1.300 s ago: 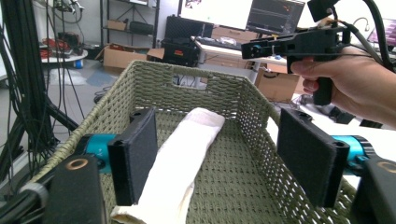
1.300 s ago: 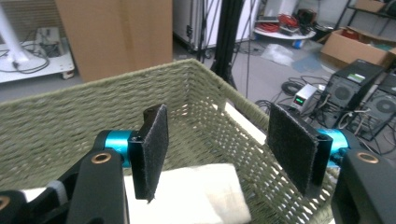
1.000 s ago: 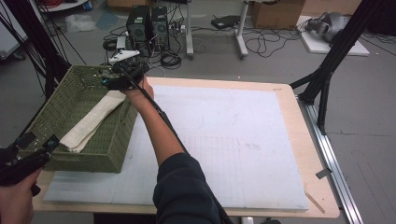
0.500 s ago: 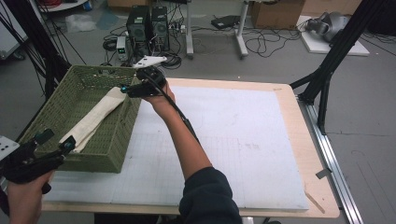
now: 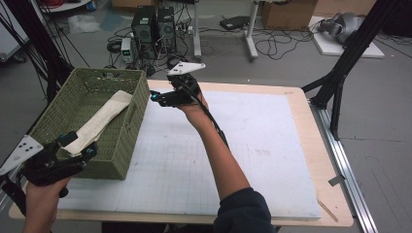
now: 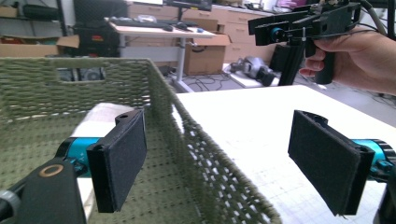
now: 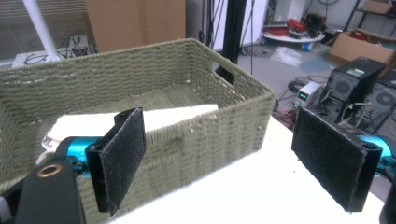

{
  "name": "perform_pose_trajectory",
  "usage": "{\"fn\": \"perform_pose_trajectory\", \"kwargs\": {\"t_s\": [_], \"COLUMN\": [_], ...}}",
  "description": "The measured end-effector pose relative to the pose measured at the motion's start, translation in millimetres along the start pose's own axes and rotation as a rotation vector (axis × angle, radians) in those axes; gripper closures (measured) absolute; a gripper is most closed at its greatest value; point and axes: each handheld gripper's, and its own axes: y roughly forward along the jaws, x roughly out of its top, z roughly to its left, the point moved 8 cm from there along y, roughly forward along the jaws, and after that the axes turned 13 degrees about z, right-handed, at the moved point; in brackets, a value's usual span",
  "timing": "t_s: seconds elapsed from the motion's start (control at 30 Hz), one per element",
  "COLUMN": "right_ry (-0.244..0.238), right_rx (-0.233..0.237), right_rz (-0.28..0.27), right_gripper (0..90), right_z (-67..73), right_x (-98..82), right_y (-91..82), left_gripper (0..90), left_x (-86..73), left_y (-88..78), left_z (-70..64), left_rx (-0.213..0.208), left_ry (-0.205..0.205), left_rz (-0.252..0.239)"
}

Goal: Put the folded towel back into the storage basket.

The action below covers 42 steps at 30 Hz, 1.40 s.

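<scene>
A person stands at a wooden worktop [image 5: 311, 145] covered by a white gridded mat [image 5: 243, 160], holding a two-fingered gripper in each hand. A green woven basket [image 5: 128, 131] sits along the worktop's left edge, reaching from near the front corner toward the far corner. Inside it lies a folded cream cloth [image 5: 104, 119], stretched lengthwise along the basket floor.

The left gripper [image 5: 73, 150] hangs at the basket's front end, just over the near rim. Its fingers [image 6: 121, 161] are spread wide with nothing between them; in the left gripper view one finger sits inside the basket above the cloth's near end and the other outside the wall, over the mat. That straddle suggests either a fresh release or a reach for the cloth; which cannot be told.

The right gripper [image 5: 163, 97] is held up above the mat, just beside the basket's right wall near the far edge of the worktop, the arm stretched forward from the front edge. Its fingers [image 7: 123, 154] are also wide apart and empty. In the right gripper view they point at the basket's outer wall, with the cloth [image 7: 154, 116] visible beyond the rim. It appears clear of the basket, perhaps to leave the left hand room.
</scene>
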Motion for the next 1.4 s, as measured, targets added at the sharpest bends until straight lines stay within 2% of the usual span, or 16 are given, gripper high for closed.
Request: {"fn": "perform_pose_trajectory", "kwargs": {"t_s": [0.1,0.27,0.4,0.43,0.6,0.7,0.8,0.87,1.0,1.03,1.07,1.1,1.17,1.27,1.3,1.4], "right_ry": [0.001,-0.014,-0.02,-0.023,-0.019,-0.025,-0.003,0.002,0.018,0.027,0.027,0.023,0.026,0.026,0.026,0.051], "right_rx": [-0.002,-0.008,-0.016,-0.031,-0.055,-0.096,-0.105,-0.136,-0.15,-0.161,-0.161,-0.194,-0.203,-0.234,-0.234,-0.262], "right_rz": [0.003,0.031,0.036,0.041,0.042,0.015,0.002,0.01,0.017,0.016,0.016,0.019,0.022,0.024,0.024,0.029], "right_gripper": [16.4,16.4,16.4,16.4,16.4,16.5,16.5,16.5,16.5,16.6,16.6,16.6,16.7,16.8,16.8,17.2], "right_z": [-1.4,-5.1,-6.7,-8.6,-11.1,-14.8,-16.4,-19.9,-22.4,-24.1,-24.1,-27.0,-27.5,-28.9,-28.9,-29.9], "right_x": [-4.8,-25.2,-36.6,-45.8,-60.4,-74.8,-83.0,-96.8,-110.3,-119.0,-119.0,-128.2,-133.2,-152.9,-152.9,-172.4], "right_y": [-7.6,-28.2,-39.3,-48.7,-67.4,-87.9,-97.7,-109.8,-121.7,-130.1,-130.1,-138.6,-142.7,-158.5,-158.5,-174.9], "left_gripper": [19.9,20.1,21.7,21.7,20.7,20.8,20.8,20.8,20.8,20.8,20.8,20.8,20.8,20.8,20.8,20.6], "left_x": [1.4,2.6,2.4,2.8,4.1,2.7,1.9,2.7,3.1,2.9,2.7,2.5,2.6,4.2,4.9,5.6], "left_y": [4.4,12.3,19.1,22.9,30.1,37.4,43.9,47.9,57.5,60.5,63.6,66.7,72.5,80.3,83.0,90.7], "left_z": [-5.1,-12.6,-19.9,-25.1,-33.8,-42.0,-50.2,-55.3,-64.7,-67.7,-70.6,-73.7,-79.1,-86.9,-89.6,-98.0], "left_rx": [-0.017,-0.04,-0.06,-0.091,-0.116,-0.138,-0.166,-0.181,-0.206,-0.214,-0.221,-0.229,-0.243,-0.266,-0.273,-0.302], "left_ry": [0.005,0.008,0.024,0.024,0.037,0.046,0.06,0.061,0.076,0.078,0.087,0.091,0.103,0.113,0.116,0.133], "left_rz": [-0.003,-0.002,0.016,0.017,0.006,0.023,0.036,0.035,0.048,0.052,0.057,0.06,0.067,0.068,0.064,0.066]}}
